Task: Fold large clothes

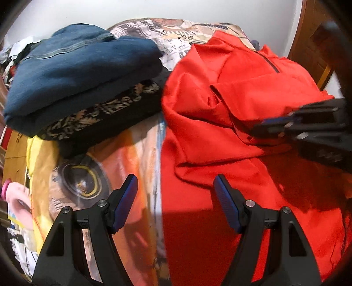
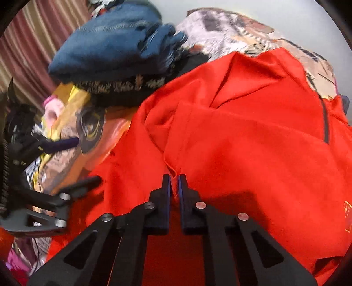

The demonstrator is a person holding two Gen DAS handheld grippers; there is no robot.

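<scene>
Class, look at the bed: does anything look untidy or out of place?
Yes: the red garment lies rumpled and unfolded, while the blue garment beside it sits folded on a stack. The right gripper pinches a red fold.

Printed bedcover (image 1: 132,149) with a big cartoon face, yellow and orange, newspaper-style print at the far end. White wall (image 1: 154,8) behind. Wooden furniture (image 1: 312,44) at right edge of left wrist view. Striped maroon curtain (image 2: 28,50) at upper left of right wrist view. Cluttered items (image 1: 13,57) far left, too blurred to identify.
</scene>
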